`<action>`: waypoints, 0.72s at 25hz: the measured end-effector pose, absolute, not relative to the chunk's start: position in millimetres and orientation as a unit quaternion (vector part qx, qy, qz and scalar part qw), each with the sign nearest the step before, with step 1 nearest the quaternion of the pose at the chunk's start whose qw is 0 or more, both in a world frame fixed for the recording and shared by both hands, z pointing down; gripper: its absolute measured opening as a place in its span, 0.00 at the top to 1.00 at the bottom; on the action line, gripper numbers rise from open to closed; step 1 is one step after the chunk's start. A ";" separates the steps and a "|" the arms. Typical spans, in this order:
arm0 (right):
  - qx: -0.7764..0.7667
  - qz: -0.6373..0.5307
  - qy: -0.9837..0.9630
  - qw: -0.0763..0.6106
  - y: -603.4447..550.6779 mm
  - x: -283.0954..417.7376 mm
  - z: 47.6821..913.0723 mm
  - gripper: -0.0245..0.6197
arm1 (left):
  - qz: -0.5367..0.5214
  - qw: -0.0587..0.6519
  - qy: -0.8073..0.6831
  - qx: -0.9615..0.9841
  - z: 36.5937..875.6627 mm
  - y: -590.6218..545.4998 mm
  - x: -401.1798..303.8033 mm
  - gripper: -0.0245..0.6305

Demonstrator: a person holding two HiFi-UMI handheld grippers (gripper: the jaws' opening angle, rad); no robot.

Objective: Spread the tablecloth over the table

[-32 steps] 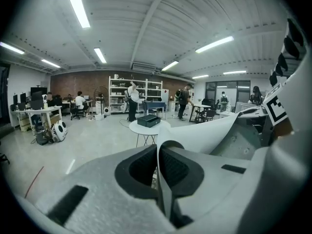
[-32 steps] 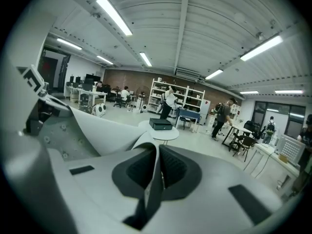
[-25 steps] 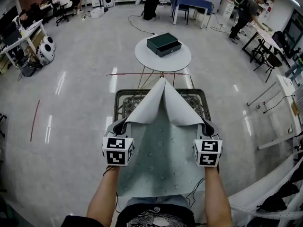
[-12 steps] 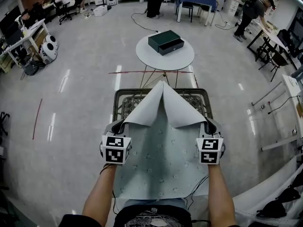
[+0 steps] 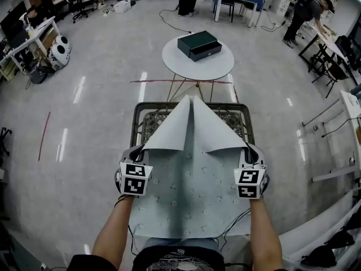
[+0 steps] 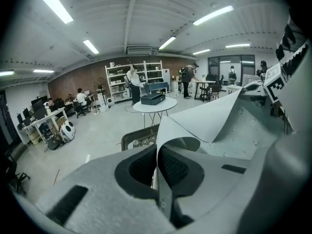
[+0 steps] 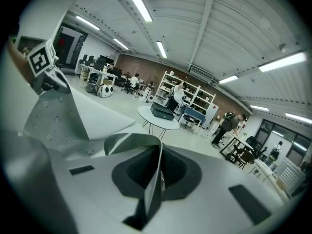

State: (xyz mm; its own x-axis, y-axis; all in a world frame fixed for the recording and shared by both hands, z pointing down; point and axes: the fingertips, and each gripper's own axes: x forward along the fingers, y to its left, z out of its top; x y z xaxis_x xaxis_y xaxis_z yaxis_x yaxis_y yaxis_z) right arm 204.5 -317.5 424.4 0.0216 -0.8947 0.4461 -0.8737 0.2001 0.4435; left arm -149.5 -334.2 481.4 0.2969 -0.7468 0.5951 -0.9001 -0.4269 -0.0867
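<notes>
Your left gripper (image 5: 137,151) is clamped shut on one far corner of the cloth (image 5: 192,202), and your right gripper (image 5: 250,150) pinches the other corner the same way. Your bare forearms (image 5: 115,230) reach forward side by side. The grippers sit level with each other and point away from you and somewhat down, their marker cubes (image 5: 134,179) facing up.

That cloth is thin and pale grey-green, with a small scattered print on its upper face and a plain, lighter underside. It lies over the near part of the table (image 5: 169,104) and hangs off the edge toward you. The two held corners are folded back, so two plain triangular flaps meet in a peak over the middle. At the far end you can see the table's dark, round-cornered frame and patterned top uncovered.

Only the gripper views show the grip itself: a thin edge of fabric runs straight down between the dark ribbed pads (image 6: 175,167), curling just beyond them. Only the head view shows the whole layout, with a round white table (image 5: 197,61) carrying a dark box (image 5: 197,44) beyond. From the grippers you also see ceiling strip lights (image 7: 139,4) and shelves (image 6: 141,79).
</notes>
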 end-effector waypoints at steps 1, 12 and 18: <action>0.631 -0.019 -0.698 0.338 -316.9 207.0 427.5 0.95 | 0.290 0.132 -0.519 0.793 485.5 -334.7 -150.0 0.95; 0.608 -0.032 -0.681 0.406 -300.4 220.4 482.0 0.94 | 0.317 0.117 -0.520 0.784 514.1 -332.1 -158.1 0.93; 0.587 -0.034 -0.683 0.433 -290.1 213.6 511.5 0.94 | 0.336 0.110 -0.500 0.791 534.5 -321.6 -143.6 0.90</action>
